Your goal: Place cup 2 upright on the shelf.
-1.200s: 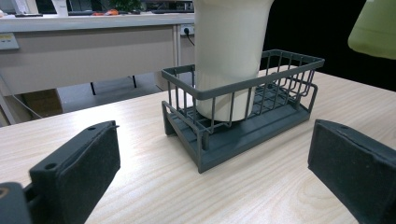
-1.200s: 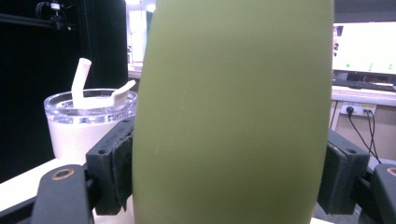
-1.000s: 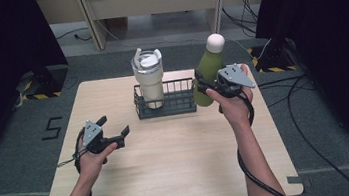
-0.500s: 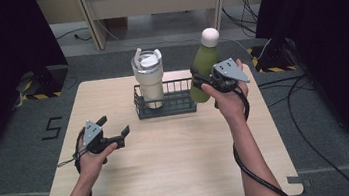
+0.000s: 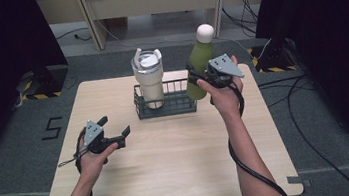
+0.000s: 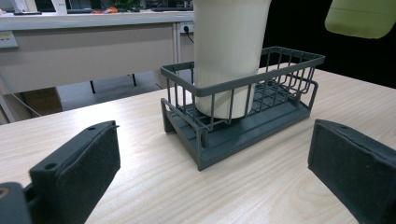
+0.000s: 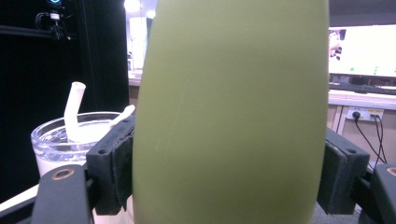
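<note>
Though unlabelled, green bottle [image 5: 199,64] gripped

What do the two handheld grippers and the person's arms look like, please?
Both the left gripper and the right gripper are black, each topped by a grey three-cornered plate and fitted with two blocky jaws faced with dark pads. A black cable trails from each. The forearms are bare, with no sleeves in sight.

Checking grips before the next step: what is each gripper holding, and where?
Right gripper clamps the green bottle around its body; left gripper holds nothing.
</note>
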Action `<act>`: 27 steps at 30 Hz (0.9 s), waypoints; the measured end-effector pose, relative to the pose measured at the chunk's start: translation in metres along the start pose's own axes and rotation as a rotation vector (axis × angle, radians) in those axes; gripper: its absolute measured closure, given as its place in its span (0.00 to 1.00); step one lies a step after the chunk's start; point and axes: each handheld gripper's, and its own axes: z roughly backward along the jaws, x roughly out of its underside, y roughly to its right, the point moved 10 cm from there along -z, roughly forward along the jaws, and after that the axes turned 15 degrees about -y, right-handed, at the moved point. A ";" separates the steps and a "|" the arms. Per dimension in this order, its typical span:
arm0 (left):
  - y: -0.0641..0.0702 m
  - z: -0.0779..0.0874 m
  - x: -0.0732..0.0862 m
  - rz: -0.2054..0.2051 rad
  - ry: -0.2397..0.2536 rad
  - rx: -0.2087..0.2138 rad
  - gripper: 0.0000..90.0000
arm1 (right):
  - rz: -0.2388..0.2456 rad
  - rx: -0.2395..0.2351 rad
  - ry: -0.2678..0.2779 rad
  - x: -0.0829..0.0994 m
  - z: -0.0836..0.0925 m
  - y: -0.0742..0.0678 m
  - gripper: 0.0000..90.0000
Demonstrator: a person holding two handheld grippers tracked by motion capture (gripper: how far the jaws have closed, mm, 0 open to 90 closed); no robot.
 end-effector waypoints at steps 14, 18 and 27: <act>0.000 -0.002 0.002 0.002 -0.007 0.001 0.02 | -0.014 -0.003 -0.009 -0.003 -0.017 -0.002 0.25; -0.001 -0.002 0.002 0.001 -0.007 0.000 0.02 | -0.012 -0.006 -0.011 -0.004 -0.021 -0.004 0.25; -0.002 -0.002 0.002 0.007 -0.006 0.000 0.02 | -0.015 -0.006 -0.015 -0.008 -0.032 -0.005 0.25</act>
